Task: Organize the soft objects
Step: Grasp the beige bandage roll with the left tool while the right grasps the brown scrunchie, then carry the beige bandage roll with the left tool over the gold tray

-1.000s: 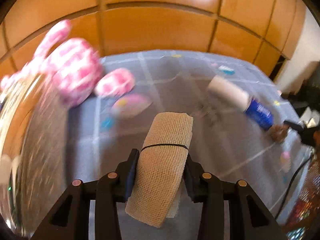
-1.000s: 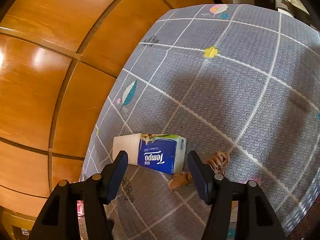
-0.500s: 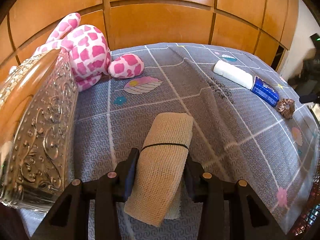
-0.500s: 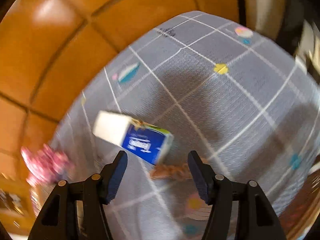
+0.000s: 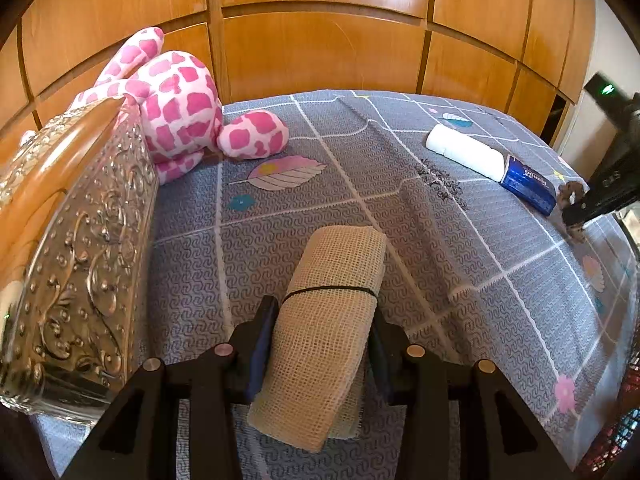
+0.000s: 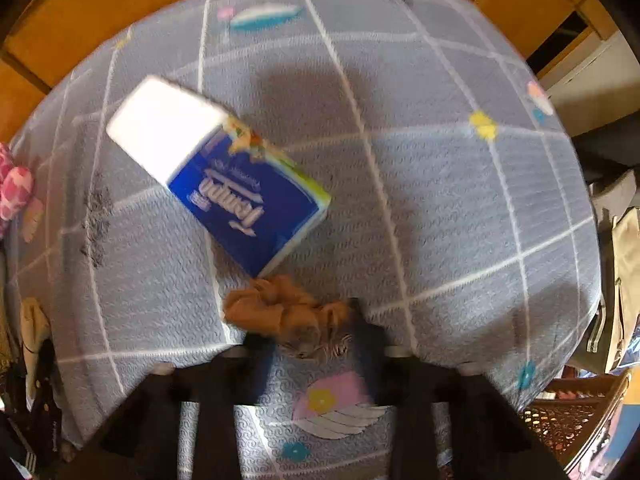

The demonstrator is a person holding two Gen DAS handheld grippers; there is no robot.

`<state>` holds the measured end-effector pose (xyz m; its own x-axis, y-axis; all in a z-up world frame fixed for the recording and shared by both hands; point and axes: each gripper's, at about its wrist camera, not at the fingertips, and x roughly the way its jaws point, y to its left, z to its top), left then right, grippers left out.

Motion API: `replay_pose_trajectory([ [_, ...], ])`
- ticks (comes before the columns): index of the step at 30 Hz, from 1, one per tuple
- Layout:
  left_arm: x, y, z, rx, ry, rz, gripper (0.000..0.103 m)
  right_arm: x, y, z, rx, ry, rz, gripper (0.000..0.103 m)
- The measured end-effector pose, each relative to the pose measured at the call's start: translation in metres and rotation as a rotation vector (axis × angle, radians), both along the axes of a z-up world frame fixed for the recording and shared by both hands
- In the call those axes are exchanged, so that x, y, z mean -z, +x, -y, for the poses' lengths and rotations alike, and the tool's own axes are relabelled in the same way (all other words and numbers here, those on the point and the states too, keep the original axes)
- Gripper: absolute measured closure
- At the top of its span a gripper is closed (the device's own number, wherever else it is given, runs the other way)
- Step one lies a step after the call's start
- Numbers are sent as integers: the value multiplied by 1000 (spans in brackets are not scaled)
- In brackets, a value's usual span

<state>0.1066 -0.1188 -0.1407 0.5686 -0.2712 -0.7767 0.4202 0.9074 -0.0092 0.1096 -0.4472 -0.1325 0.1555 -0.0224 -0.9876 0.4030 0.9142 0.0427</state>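
My left gripper [image 5: 322,308] is shut on a beige mesh cloth roll [image 5: 332,280] tied with a black band, held just above the grey bed cover [image 5: 400,220]. My right gripper [image 6: 308,320] points down at the cover. Its jaws are closing, and a brown scrunchie [image 6: 276,312] is bunched between them. A blue and white tissue pack [image 6: 224,172] lies just beyond the scrunchie. In the left wrist view the right gripper [image 5: 576,216] stands at the far right over the scrunchie [image 5: 570,194], beside the tissue pack [image 5: 492,164]. A pink spotted plush toy [image 5: 176,104] leans at the back left.
An ornate silver and wood bed board [image 5: 80,260] rises along the left. Wooden wall panels [image 5: 320,44] close off the back. A brown woven basket [image 6: 568,420] sits off the bed at the lower right of the right wrist view.
My right gripper has rolled and swung down over the scrunchie, and its jaws have drawn in around it. My left gripper shifted at first, then held still with the roll.
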Motion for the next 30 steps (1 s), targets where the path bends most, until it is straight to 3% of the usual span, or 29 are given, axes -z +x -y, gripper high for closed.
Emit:
replay_pose_trajectory([
  [3,0,-1,0,0,3,5,59,-15,-8,-17,-75,-37,34,87],
  [7,-1,0,0,-2,1,5,59,-33,-14,-52,-186,40,130,87],
  [10,0,-1,1,-4,2,7,59,-28,-7,-79,-229,82,155,86],
  [16,1,-3,2,-4,9,15,60,8,11,-107,-209,112,149,85],
  [18,1,-3,3,-3,20,16,60,5,7,-110,-221,84,170,85],
  [22,-6,1,5,3,18,-26,66,5,0,-102,-210,125,184,85],
  [25,-36,2,4,8,-61,-22,66,4,-1,-100,-221,106,185,85],
  [30,-102,28,0,17,-94,70,66,6,10,-115,-237,75,186,85],
])
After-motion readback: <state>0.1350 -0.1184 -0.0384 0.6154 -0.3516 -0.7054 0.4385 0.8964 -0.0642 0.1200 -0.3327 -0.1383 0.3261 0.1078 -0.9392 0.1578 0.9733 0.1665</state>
